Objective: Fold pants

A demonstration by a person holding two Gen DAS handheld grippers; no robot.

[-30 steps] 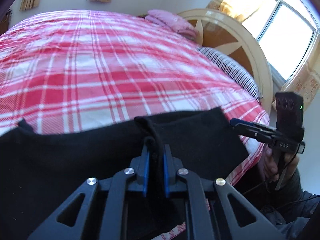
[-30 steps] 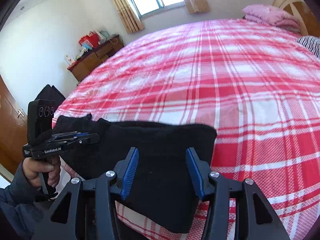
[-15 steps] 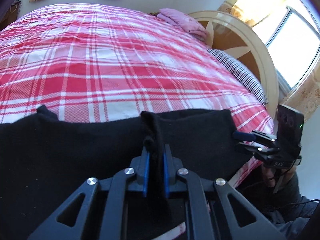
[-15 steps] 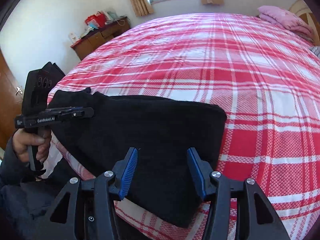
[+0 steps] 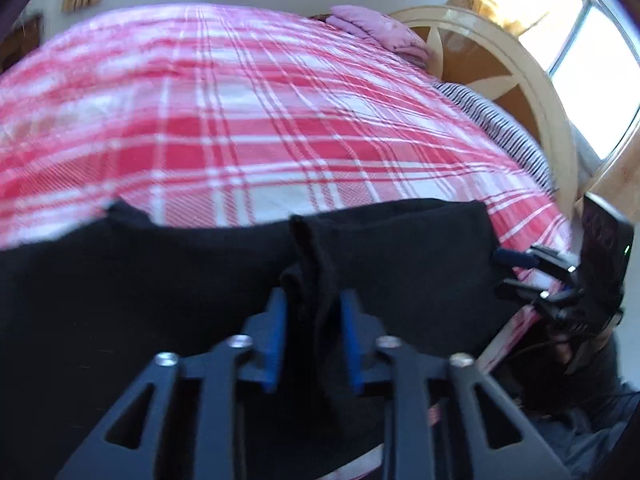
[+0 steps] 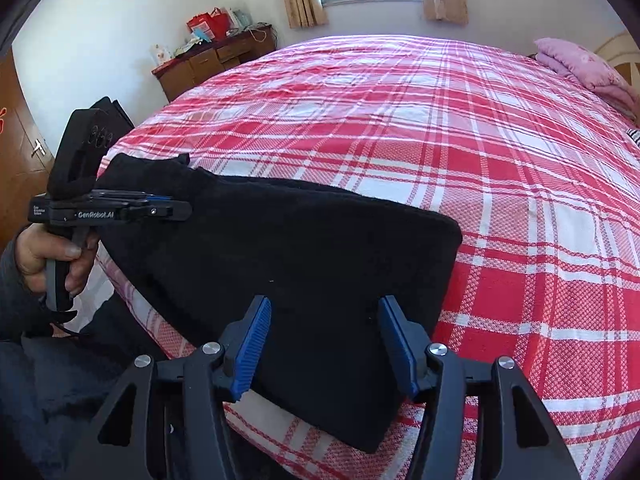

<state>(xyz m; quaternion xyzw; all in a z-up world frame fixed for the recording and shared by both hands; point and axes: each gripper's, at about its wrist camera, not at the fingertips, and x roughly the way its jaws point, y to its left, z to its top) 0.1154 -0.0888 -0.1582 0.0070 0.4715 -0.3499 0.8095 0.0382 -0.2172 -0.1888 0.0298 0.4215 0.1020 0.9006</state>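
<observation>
Pants [image 6: 288, 248], one black pair, lie folded along the near edge of the bed [image 6: 440, 128], over its red plaid cover. We count two hand-held grippers. Our left hand-held gripper [image 5: 313, 332] has a raised ridge of the black cloth between its blue pads [image 5: 276, 340], but whether they pinch it we cannot tell. Our right hand-held gripper [image 6: 324, 344] hangs over the pants' near right corner, jaws spread wide, holding nothing. One pink pillow [image 6: 584, 68] and one striped pillow [image 5: 496, 128] rest by the headboard [image 5: 500, 60].
</observation>
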